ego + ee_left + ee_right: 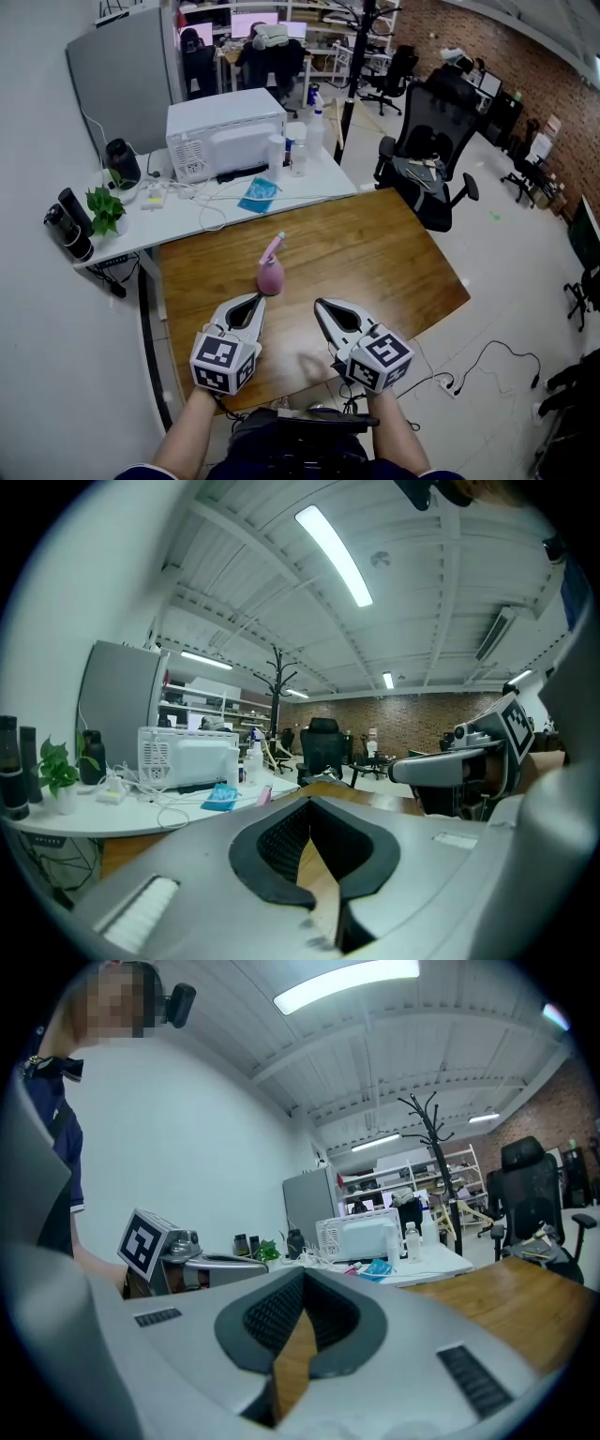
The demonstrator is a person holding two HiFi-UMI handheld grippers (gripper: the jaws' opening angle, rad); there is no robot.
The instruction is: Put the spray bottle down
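A pink spray bottle [271, 273] stands upright on the wooden table [375, 253], free of both grippers. My left gripper [259, 297] is shut and empty, its tips just short of the bottle's base on the near left. In the left gripper view the jaws [309, 799] meet with nothing between them, and the bottle's pink top [264, 796] peeks over the left jaw. My right gripper [319, 303] is also shut and empty, a little to the right of the bottle. Its jaws [302, 1274] are closed in the right gripper view.
Behind the wooden table stands a white desk [319, 183] with a microwave [225, 131], bottles [295, 150], a blue packet [258, 195], cables and a small plant [105, 208]. A black office chair [427, 159] sits at the far right corner.
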